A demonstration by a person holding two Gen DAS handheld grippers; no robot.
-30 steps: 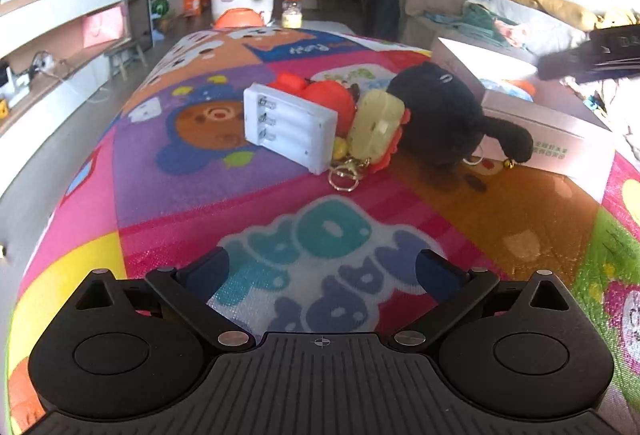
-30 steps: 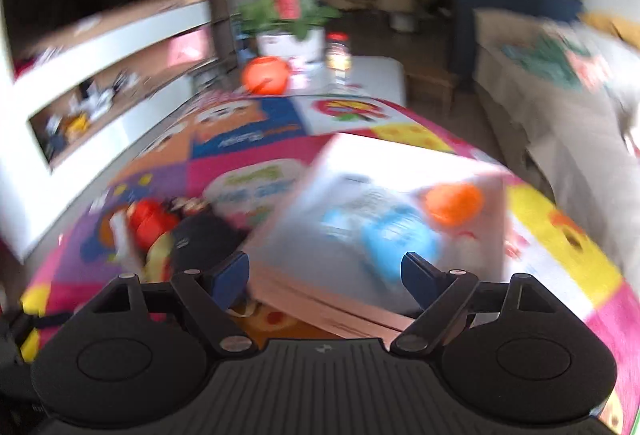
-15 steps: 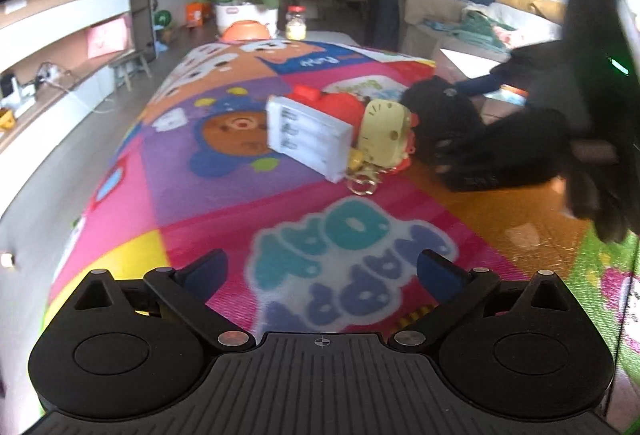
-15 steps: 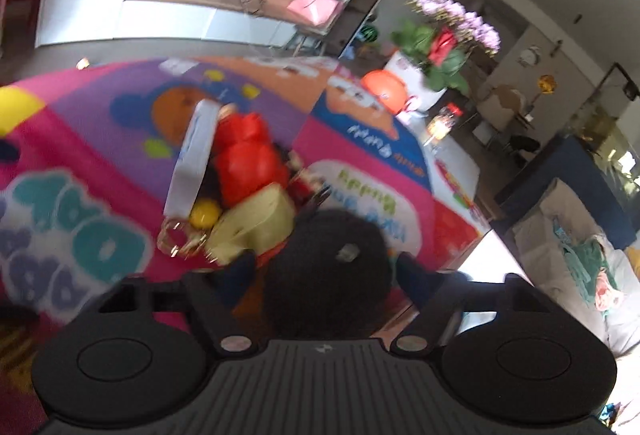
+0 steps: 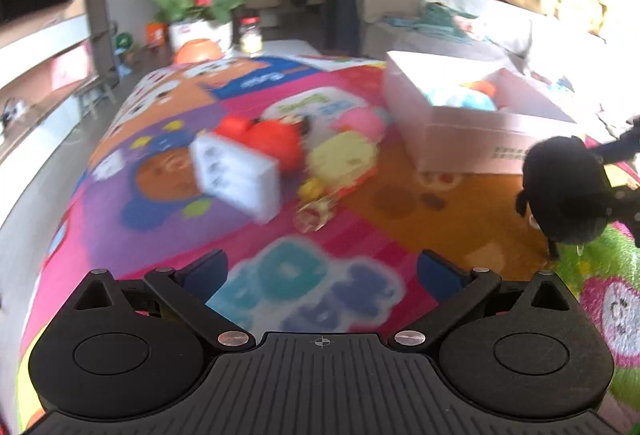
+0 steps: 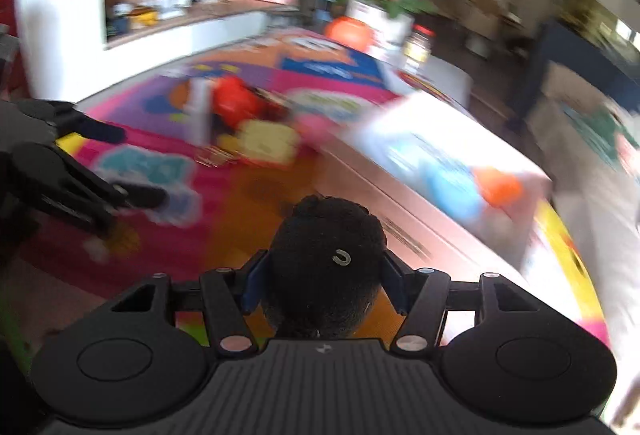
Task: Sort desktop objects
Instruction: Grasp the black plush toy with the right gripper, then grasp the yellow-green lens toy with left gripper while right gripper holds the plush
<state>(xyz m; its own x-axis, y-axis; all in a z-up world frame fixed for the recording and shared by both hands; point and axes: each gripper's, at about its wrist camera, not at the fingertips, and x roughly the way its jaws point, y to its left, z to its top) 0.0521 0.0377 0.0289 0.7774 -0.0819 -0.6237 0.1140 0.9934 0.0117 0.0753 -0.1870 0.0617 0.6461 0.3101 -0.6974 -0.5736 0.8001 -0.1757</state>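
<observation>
A: What is differing from a second ago?

B: The right tongs (image 6: 325, 285) have been closing, and their blue pads are now pinching the black plush toy (image 6: 326, 267) on both flanks. A second back that toy was lying against the front wall of the pink cardboard box (image 5: 460, 133), next to the yellow toy; now it is hanging clear of the mat, off the box's near right corner.

A: And the left tongs?

B: The left tongs (image 5: 322, 271) are standing spread wide, nothing between the pads, hovering over the colourful play mat (image 5: 384, 195) on the box's near left side.

A: Describe the held toy.

B: It is a round, fuzzy, matte black ball of plush with a small metal ring (image 6: 341, 257) showing on top and little limbs dangling underneath.

A: What is remaining beside the box?

B: To the box's left, a blurred cluster is sitting on the mat: a white ribbed plastic block (image 5: 236, 171) tilted on edge, a glossy red toy (image 5: 272, 139) behind it, a soft yellow toy (image 5: 344, 155) nearer the box, a pink one (image 5: 360, 123) just beyond, and a gold-coloured clasp (image 5: 316, 213) in front. Inside the open box, a blue thing (image 5: 470, 101) and an orange thing (image 5: 486, 88) are lying together.
</observation>
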